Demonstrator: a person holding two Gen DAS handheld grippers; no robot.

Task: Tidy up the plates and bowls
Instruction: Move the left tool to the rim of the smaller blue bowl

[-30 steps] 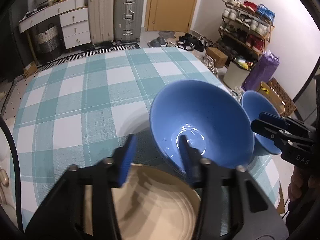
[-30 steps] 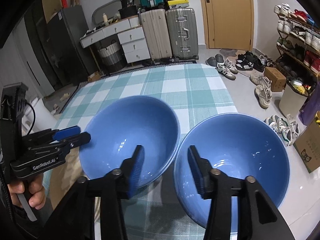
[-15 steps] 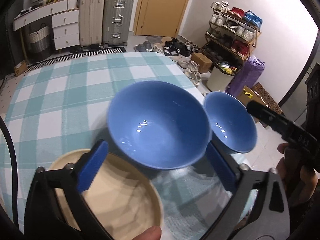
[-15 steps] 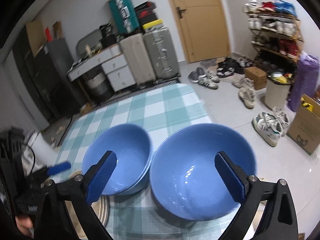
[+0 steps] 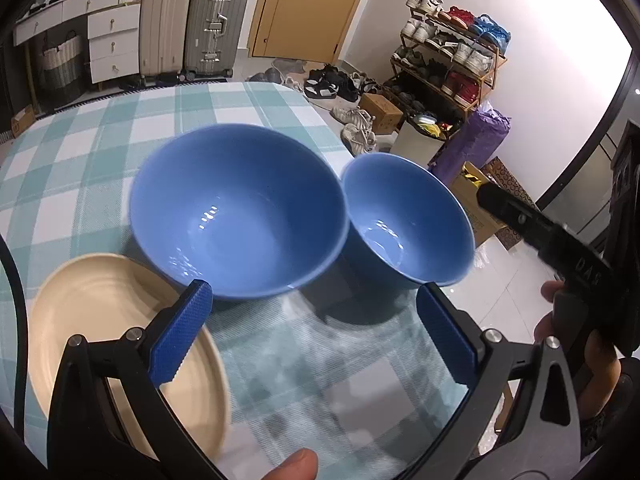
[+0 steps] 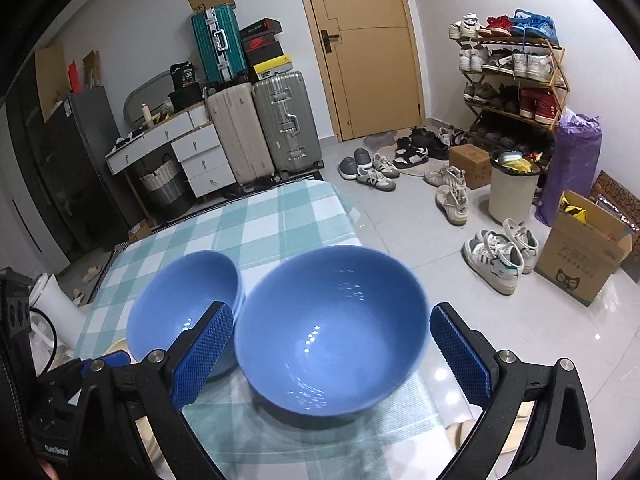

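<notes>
Two blue bowls stand side by side on the checked tablecloth [image 5: 100, 152]. In the left wrist view the nearer bowl [image 5: 236, 212] is in the middle and the second bowl [image 5: 404, 220] is to its right at the table edge. A cream plate [image 5: 100, 320] lies at the lower left, partly under my left gripper. My left gripper [image 5: 316, 340] is open and empty, pulled back from the bowls. In the right wrist view my right gripper [image 6: 332, 360] is open and empty, its fingers either side of the near bowl [image 6: 332, 332], with the other bowl [image 6: 180, 300] to the left.
The table's right edge runs close beside the right-hand bowl. Beyond the table are suitcases [image 6: 264, 128], white drawers [image 6: 192, 152], a door [image 6: 368, 48], a shoe rack [image 6: 516, 76], loose shoes, a bin [image 6: 512, 188] and a cardboard box [image 6: 584, 252] on the floor.
Both grippers opened wide and drew back and up from the bowls. The left fingers, which straddled the near bowl's rim, let go. Both bowls stay on the table.
</notes>
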